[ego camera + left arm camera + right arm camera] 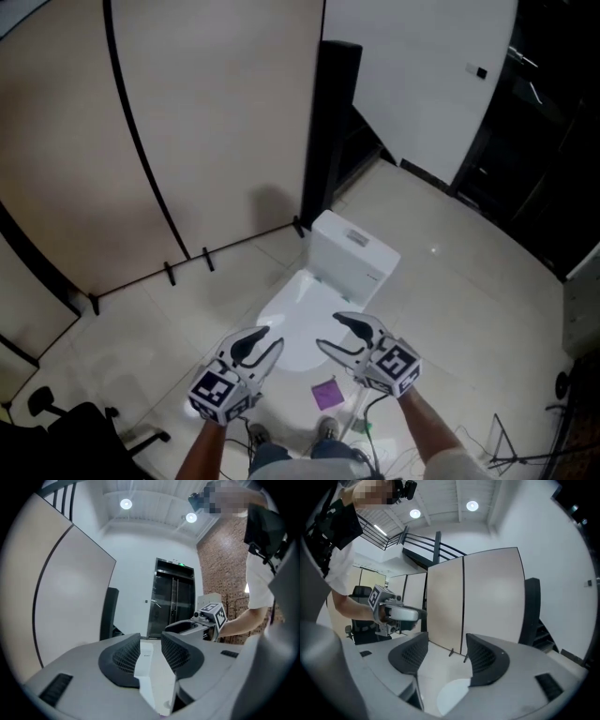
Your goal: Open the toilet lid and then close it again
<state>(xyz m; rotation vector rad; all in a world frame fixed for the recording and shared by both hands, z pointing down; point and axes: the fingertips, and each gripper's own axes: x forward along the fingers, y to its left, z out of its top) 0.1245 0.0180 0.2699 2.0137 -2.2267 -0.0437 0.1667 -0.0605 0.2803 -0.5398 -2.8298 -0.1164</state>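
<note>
A white toilet point(298, 323) sits on the pale floor point(450, 281) in the middle of the head view. Its lid point(292, 314) is down flat over the bowl, and its tank point(354, 253) is at 1 o'clock from the lid. The person holds both tools up over the near end of the toilet, and neither one touches it. The left hand-held gripper point(270, 339) is at 7 o'clock from the lid. Its jaws stand a little apart, with a narrow gap and nothing in it; the left gripper view shows only the far-off tank through that gap. The right hand-held gripper point(328, 331) is at 5 o'clock from the lid. Its jaws are wide apart and hold nothing; the right gripper view shows the round white lid far below them. A small purple square point(327, 394) lies on the floor at 6 o'clock from the toilet, just above the person's shoes point(327, 428). Tan wall panels point(187, 122) stand at 10 o'clock, and a tall black post point(333, 122) stands at 12 o'clock. A black chair point(56, 422) is in the corner at 8 o'clock.
</note>
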